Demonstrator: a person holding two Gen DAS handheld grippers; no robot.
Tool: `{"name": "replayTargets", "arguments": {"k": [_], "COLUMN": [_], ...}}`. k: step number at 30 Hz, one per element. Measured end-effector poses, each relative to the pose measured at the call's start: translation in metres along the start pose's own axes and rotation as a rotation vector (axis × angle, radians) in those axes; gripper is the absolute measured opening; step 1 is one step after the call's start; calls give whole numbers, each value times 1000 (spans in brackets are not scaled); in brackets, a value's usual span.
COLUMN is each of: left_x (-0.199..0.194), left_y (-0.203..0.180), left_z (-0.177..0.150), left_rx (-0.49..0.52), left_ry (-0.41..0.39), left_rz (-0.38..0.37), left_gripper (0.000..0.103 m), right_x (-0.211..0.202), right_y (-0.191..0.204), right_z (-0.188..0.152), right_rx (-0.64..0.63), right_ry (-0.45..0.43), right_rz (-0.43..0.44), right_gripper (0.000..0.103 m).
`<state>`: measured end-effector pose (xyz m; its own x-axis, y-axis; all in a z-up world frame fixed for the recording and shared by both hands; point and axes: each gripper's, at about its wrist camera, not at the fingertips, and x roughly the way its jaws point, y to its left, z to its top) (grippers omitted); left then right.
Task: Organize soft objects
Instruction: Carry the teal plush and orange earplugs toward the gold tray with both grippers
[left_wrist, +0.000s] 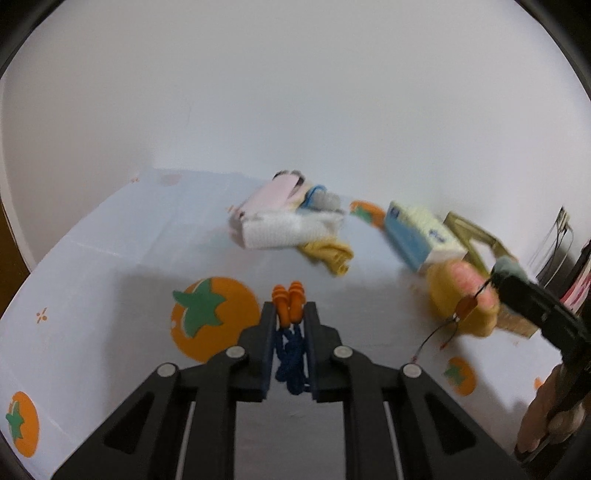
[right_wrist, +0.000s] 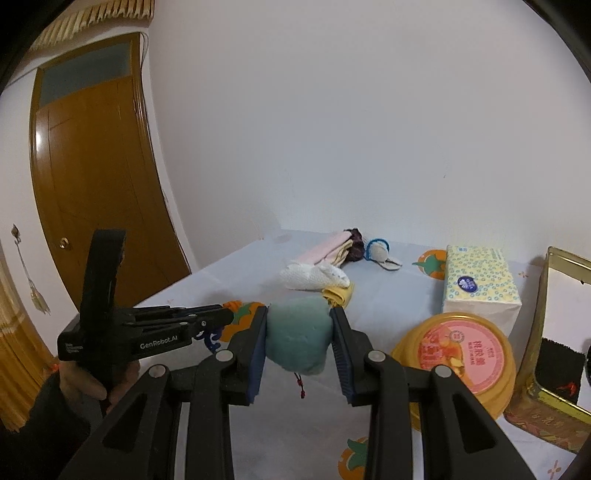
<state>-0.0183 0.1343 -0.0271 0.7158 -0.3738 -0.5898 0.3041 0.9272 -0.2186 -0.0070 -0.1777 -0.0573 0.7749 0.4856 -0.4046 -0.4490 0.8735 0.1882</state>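
Note:
My left gripper (left_wrist: 290, 308) is shut on a pair of orange earplugs (left_wrist: 290, 301) whose blue cord (left_wrist: 291, 365) hangs bunched between the fingers, above the tablecloth. Seen from the right wrist, this left gripper (right_wrist: 231, 314) is held out sideways at the left by a hand. My right gripper (right_wrist: 299, 317) is shut on a teal soft pouch (right_wrist: 297, 338) with a thin red string dangling under it. A pile of soft things (left_wrist: 291, 221) lies at the back of the table: a pink cloth, a white towel (right_wrist: 314, 277) and a yellow cloth (right_wrist: 340, 295).
A tissue pack (right_wrist: 478, 282) stands at the right, with a round yellow tub with a pink lid (right_wrist: 461, 354) in front of it. A gold-framed tin box (right_wrist: 554, 354) stands at the far right. The tablecloth (left_wrist: 92, 266) has persimmon prints. A wooden door (right_wrist: 99, 192) is at the left.

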Motion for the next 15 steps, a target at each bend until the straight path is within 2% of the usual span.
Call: {"name": "replayTargets", "arguments": {"k": [7, 15], "left_x": [1, 13], "left_y": [-44, -103], "left_z": [6, 22], "left_rx": [47, 85], "left_ry": [-49, -89], "left_rz": [-20, -93], "left_gripper": [13, 13], "right_x": [-21, -60], "right_y": [-16, -57], "right_z": [2, 13], "right_rx": [9, 33], "right_ry": [-39, -139], "right_rz": [-24, -152], "right_gripper": [35, 35]}}
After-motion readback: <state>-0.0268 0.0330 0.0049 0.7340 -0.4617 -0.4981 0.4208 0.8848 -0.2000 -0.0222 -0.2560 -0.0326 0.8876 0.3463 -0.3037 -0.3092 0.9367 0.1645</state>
